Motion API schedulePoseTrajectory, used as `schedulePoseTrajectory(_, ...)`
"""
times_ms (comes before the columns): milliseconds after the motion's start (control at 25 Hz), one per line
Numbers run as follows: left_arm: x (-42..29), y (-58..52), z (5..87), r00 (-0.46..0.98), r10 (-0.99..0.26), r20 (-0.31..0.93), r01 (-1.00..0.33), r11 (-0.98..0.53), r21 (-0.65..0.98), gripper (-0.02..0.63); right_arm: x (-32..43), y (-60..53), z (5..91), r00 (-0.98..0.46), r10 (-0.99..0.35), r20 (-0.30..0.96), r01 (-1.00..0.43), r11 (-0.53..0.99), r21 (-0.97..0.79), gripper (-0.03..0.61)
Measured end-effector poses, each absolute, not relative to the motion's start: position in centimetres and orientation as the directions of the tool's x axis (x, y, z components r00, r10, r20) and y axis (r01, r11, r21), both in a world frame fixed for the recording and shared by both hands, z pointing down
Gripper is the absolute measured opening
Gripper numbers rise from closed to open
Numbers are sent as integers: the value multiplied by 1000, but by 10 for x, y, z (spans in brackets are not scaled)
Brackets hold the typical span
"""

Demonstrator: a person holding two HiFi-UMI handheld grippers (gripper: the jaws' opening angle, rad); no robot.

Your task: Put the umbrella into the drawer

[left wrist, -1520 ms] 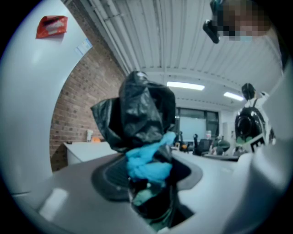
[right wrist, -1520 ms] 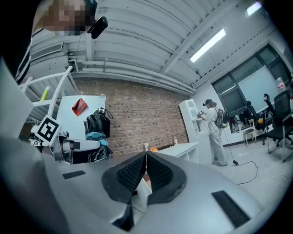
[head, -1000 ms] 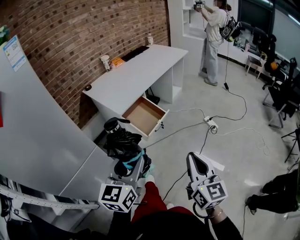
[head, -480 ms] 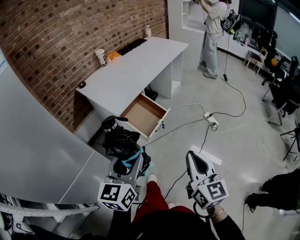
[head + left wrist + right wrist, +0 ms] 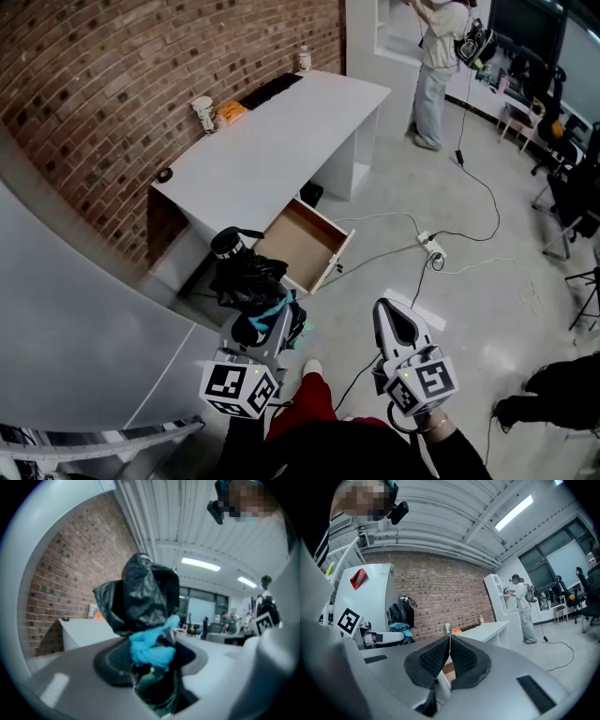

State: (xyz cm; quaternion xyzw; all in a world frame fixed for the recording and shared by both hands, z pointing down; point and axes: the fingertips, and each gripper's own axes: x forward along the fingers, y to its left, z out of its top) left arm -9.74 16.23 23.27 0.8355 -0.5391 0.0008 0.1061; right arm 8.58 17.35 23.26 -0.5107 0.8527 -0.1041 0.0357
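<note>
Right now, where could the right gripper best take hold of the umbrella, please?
Probably the round capped end of the umbrella, from its right: it stands clear of the bunched fabric, beyond the left gripper clamped lower down. The right gripper is shut, so open first.

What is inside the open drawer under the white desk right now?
The drawer shows only a bare brown bottom; its back end is covered by the desk. The umbrella is outside, in the left gripper.
</note>
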Motion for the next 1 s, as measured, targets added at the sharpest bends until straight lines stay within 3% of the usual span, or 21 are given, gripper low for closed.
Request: schedulePoseTrajectory(1000, -152, 28, 261, 534, -827, 176, -841, -499, 209, 215, 13, 51, 250, -395, -913, 98, -906, 370, -205, 7)
